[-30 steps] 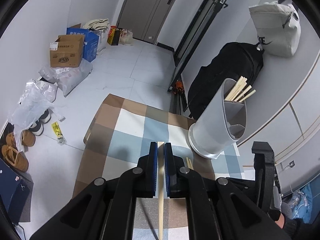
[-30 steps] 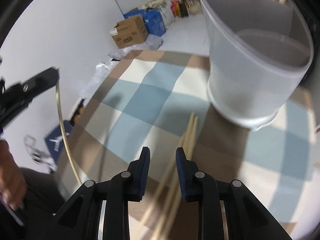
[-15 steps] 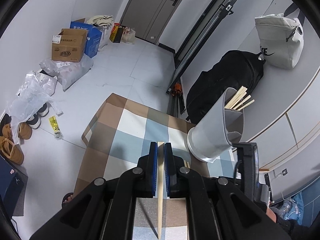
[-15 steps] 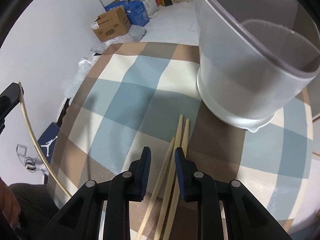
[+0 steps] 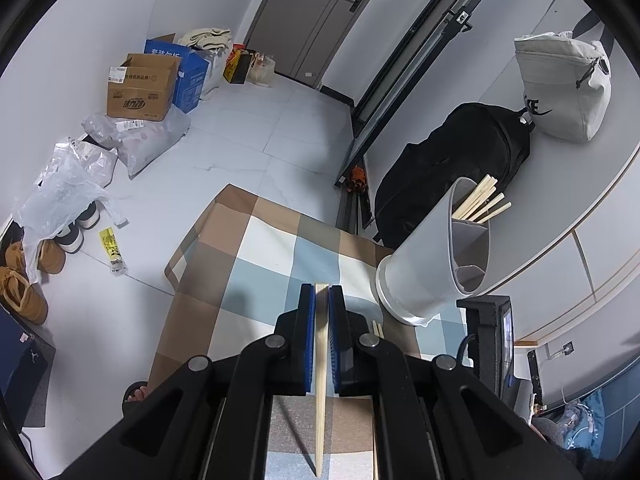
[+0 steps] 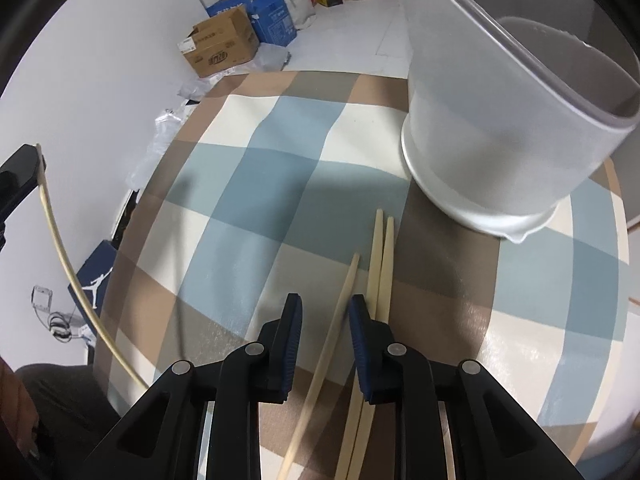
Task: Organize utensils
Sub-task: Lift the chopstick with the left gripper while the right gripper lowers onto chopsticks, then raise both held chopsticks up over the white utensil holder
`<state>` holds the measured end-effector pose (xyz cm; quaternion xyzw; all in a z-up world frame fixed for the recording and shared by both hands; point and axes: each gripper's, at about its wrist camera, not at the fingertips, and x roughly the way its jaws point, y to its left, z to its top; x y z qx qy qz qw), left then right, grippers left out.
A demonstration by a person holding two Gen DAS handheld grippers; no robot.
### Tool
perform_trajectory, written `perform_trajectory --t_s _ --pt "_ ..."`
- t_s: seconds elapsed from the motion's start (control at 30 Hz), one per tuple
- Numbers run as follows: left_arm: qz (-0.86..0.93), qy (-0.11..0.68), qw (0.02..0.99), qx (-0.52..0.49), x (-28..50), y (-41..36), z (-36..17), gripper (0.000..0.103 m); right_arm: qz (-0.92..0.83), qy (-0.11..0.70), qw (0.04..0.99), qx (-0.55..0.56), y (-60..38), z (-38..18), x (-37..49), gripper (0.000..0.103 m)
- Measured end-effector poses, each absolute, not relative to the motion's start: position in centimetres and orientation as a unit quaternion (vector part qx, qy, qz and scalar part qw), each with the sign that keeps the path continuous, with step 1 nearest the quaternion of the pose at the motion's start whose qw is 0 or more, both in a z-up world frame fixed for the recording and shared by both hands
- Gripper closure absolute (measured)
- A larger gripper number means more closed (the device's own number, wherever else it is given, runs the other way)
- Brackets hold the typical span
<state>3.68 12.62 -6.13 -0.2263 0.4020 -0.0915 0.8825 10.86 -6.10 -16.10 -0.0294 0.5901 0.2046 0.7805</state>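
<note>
On the left, the left gripper [image 5: 321, 300] is squeezed tight on one wooden chopstick [image 5: 320, 380]. The stick runs straight between the blue pads [image 5: 307, 336] and pokes out at the back. This gripper is up in the air above the table. In the right wrist view the same stick [image 6: 60, 248] shows at the far left edge, away from the table.

The table has a checked cloth [image 5: 264, 264] in blue, brown and cream squares.

In the middle of the cloth lie three loose chopsticks [image 6: 378, 264]. One stick [image 6: 338, 312] lies a bit apart from the other two, which lie side by side and touch each other.

The right gripper [image 6: 325, 312] is low over these sticks. Its jaws are spread apart and hold nothing. The single stick lies in the gap between them. The other two sticks pass under the right-hand pad [image 6: 360, 332].

Further right stands a gray utensil holder [image 5: 436, 264] on the cloth, near the tips of the loose sticks. Inside it has walls that split it into parts. A bunch of chopsticks [image 5: 482, 202] already stands in the far part.
</note>
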Motion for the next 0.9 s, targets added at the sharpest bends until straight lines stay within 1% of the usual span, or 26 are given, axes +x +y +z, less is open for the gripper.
perform_trajectory --t_s 0.1,0.3,0.33,0.37,0.4,0.53,0.67,0.9 --pt "-0.091 0.405 0.880 -0.230 3.8 12.7 -6.2 0.100 0.198 0.587 0.784 -0.044 -5.5 -16.1 11.4 0.081" --pt "-0.088 0.404 0.882 -0.226 3.9 12.6 -6.2 0.100 0.184 0.584 0.790 -0.035 -5.3 -16.0 12.0 0.082" --pt "-0.088 0.404 0.882 -0.227 4.0 12.6 -6.2 0.100 0.180 0.583 0.791 -0.041 -5.4 -15.9 11.9 0.086" --pt "-0.089 0.404 0.882 -0.227 4.0 12.6 -6.2 0.101 0.173 0.581 0.794 -0.051 -5.4 -15.9 11.7 0.095" --pt "-0.088 0.404 0.882 -0.226 4.0 12.6 -6.2 0.100 0.171 0.580 0.795 -0.052 -5.5 -15.9 11.7 0.099" --pt "-0.089 0.400 0.884 -0.225 4.1 12.4 -6.0 0.100 0.172 0.578 0.797 -0.026 -6.2 -15.8 11.8 0.100" --pt "-0.090 0.397 0.886 -0.221 3.9 12.2 -5.6 0.101 0.185 0.549 0.815 0.000 -7.1 -14.0 11.3 0.100" --pt "-0.093 0.382 0.895 -0.209 3.8 11.0 -4.7 0.100 0.203 0.465 0.861 0.042 -9.6 -8.6 9.2 0.100"
